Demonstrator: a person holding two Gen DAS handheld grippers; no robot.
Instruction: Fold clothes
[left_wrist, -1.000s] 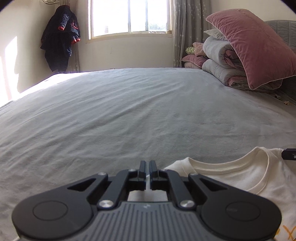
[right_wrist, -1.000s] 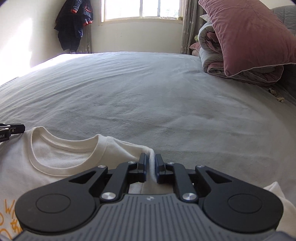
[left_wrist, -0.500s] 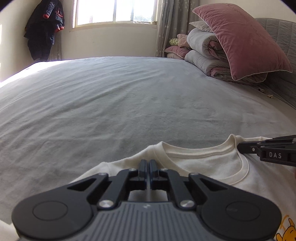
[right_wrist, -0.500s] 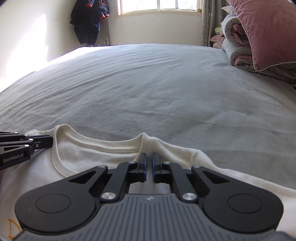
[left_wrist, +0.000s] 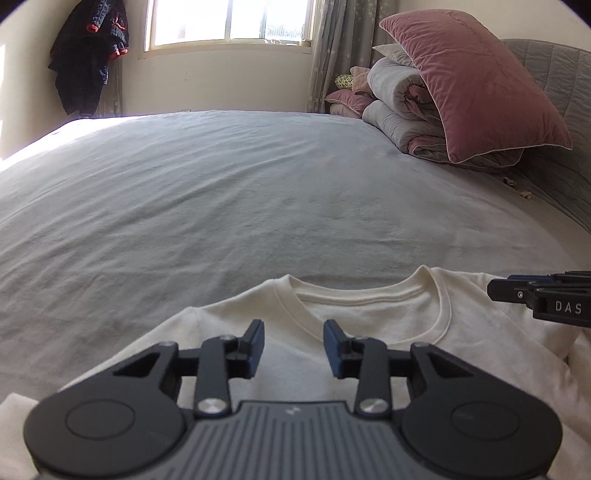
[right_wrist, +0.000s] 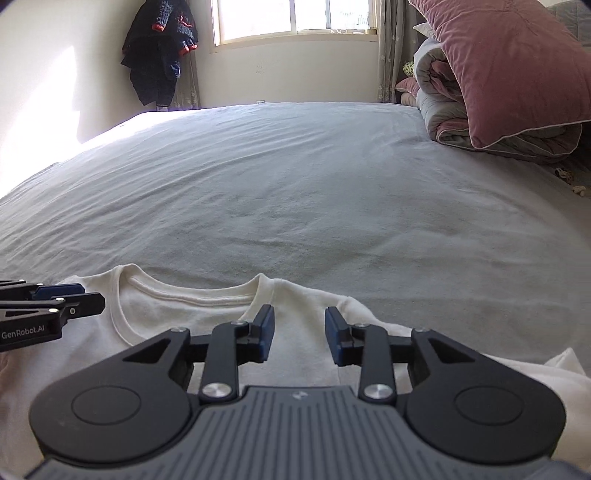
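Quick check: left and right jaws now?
Left gripper: jaws opening, holding nothing, above the shirt.
Right gripper: jaws opening, holding nothing.

Cream T-shirt (left_wrist: 369, 321) lies flat on the bed — round neckline facing away.

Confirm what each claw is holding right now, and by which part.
Nothing is held. The left claw and right claw are opening over the shoulders of the cream T-shirt; no cloth sits between the pads.
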